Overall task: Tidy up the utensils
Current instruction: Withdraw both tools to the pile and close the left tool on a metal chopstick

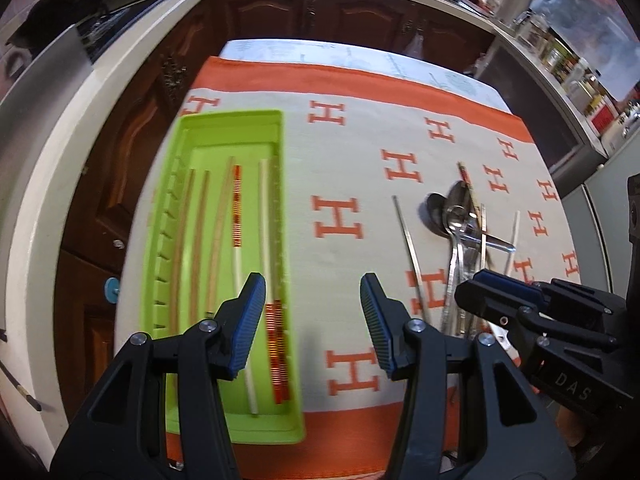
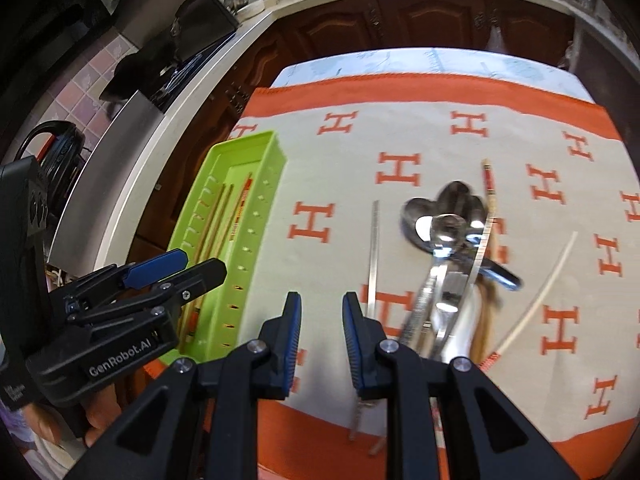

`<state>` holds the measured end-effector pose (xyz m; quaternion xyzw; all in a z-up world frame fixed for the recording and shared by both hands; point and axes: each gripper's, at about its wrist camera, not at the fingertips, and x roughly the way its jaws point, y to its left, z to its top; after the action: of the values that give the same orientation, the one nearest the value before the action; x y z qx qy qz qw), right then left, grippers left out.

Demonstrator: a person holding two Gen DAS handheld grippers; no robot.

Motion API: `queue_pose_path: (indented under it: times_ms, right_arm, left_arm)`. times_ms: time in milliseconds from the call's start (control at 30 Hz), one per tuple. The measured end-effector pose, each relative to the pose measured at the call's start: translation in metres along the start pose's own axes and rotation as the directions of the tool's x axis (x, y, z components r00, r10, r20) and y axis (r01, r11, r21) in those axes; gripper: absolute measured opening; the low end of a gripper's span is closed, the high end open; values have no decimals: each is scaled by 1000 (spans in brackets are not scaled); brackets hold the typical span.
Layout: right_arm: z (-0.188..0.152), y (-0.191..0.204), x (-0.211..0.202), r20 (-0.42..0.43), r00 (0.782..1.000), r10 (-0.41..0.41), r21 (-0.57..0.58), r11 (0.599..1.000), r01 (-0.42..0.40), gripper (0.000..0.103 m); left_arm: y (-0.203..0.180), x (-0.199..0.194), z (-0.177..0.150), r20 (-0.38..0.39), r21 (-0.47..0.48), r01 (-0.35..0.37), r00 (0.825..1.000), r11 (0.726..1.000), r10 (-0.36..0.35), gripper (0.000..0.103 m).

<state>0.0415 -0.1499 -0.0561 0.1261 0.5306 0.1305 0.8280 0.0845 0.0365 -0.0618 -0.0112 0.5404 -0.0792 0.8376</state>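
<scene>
A lime-green tray (image 1: 224, 132) lies at the table's left and holds several chopsticks: wooden ones (image 1: 200, 240) and white ones with red bands (image 1: 237, 208). My left gripper (image 1: 312, 284) hangs open over the tray's right rim with nothing between its fingers; in the right wrist view the left gripper (image 2: 202, 264) sits above the tray (image 2: 256, 148). A pile of metal spoons (image 2: 444, 228) lies right of centre, with a metal chopstick (image 2: 375, 248), a white chopstick (image 2: 540, 296) and a red-banded chopstick (image 2: 489, 180) around it. My right gripper (image 2: 322, 304) is narrowly open and empty, near the pile's handles.
An orange and cream cloth (image 1: 340, 220) printed with H letters covers the table. Dark wooden cabinets (image 1: 340, 12) and a pale countertop (image 1: 100, 92) wrap around the far and left sides. Jars and kitchen clutter (image 1: 560, 52) line the right counter. A hand (image 2: 100, 412) holds the left gripper.
</scene>
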Motion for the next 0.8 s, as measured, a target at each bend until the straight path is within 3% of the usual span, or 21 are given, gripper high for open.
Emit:
queue_pose_path:
  times_ms: [233,433,800]
  right_arm:
    - [-12,-35,-10,19,999,-49,41,998,48,21]
    - [-22,-63,-9,13,997,-81,84,993,80,21]
    - [-29,-101,-9,22,991,-133,122,984,130,21]
  left_arm:
    - [-24,8,1,-21,19,81,997,997,-81,46]
    - [-42,44,3,-121,-11,169,978,986,-169,46]
    - [-83,105,-6,-253,25,148,958,989,-137,46]
